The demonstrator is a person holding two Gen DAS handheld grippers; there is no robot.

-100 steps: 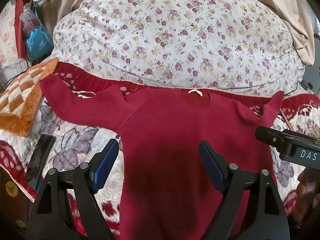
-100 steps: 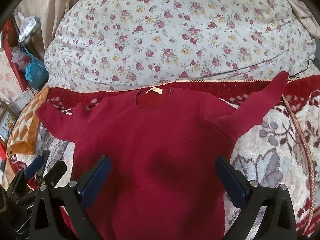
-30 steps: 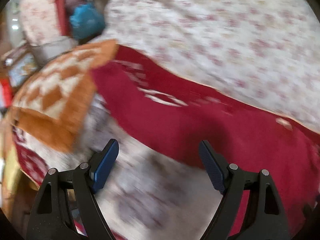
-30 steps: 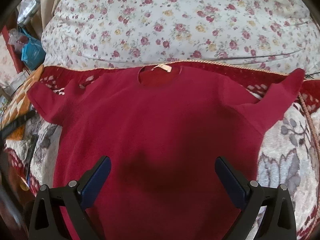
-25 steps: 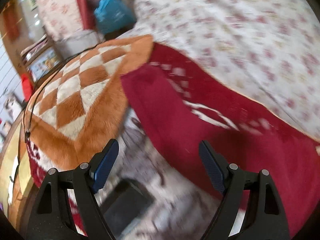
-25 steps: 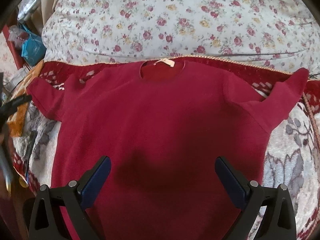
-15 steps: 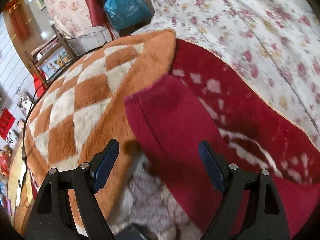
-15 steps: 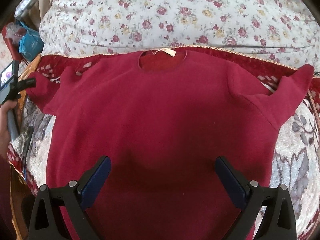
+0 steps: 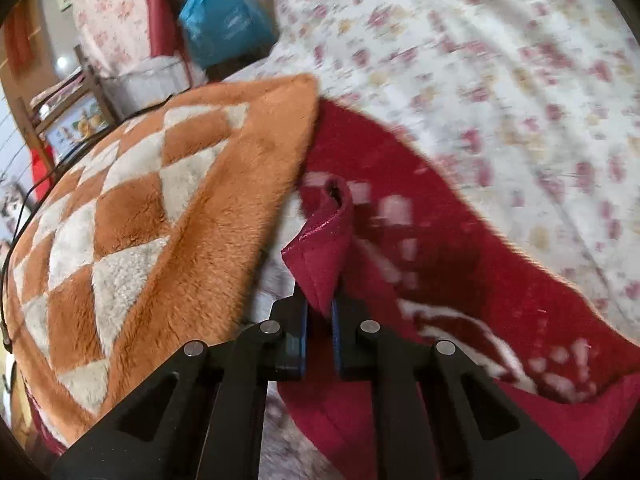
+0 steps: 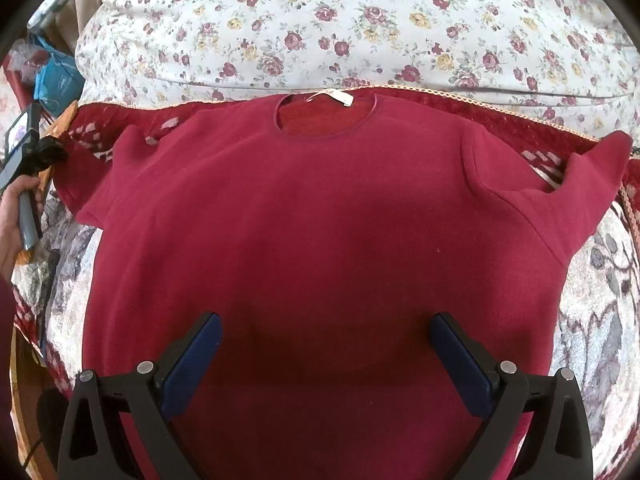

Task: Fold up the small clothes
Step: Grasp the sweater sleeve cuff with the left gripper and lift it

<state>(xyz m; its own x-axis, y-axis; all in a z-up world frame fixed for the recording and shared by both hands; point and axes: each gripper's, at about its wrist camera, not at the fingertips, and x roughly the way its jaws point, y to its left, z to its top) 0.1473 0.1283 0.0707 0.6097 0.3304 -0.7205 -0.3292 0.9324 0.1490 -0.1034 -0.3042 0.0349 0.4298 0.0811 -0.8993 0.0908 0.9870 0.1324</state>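
A small dark red long-sleeved top [image 10: 320, 220] lies flat on the bed, neck hole and white label at the far side. In the left wrist view my left gripper [image 9: 319, 312] is shut on the cuff of the top's left sleeve [image 9: 324, 248], which stands up crumpled between the blue pads. In the right wrist view that gripper [image 10: 48, 152] shows at the far left edge, held by a hand. My right gripper [image 10: 326, 360] is open and empty, hovering over the lower middle of the top. The right sleeve [image 10: 592, 184] lies spread out to the right.
A red and white patterned blanket [image 10: 600, 320] covers the bed under the top. A floral quilt [image 10: 360, 20] bulges behind it. An orange and white checked fluffy cushion [image 9: 152, 220] lies left of the sleeve. A blue bag [image 9: 224, 28] stands beyond the bed.
My left gripper has swung left to the sleeve end and closed on its cuff, lifting it. My right gripper has moved slightly forward over the top and stays open.
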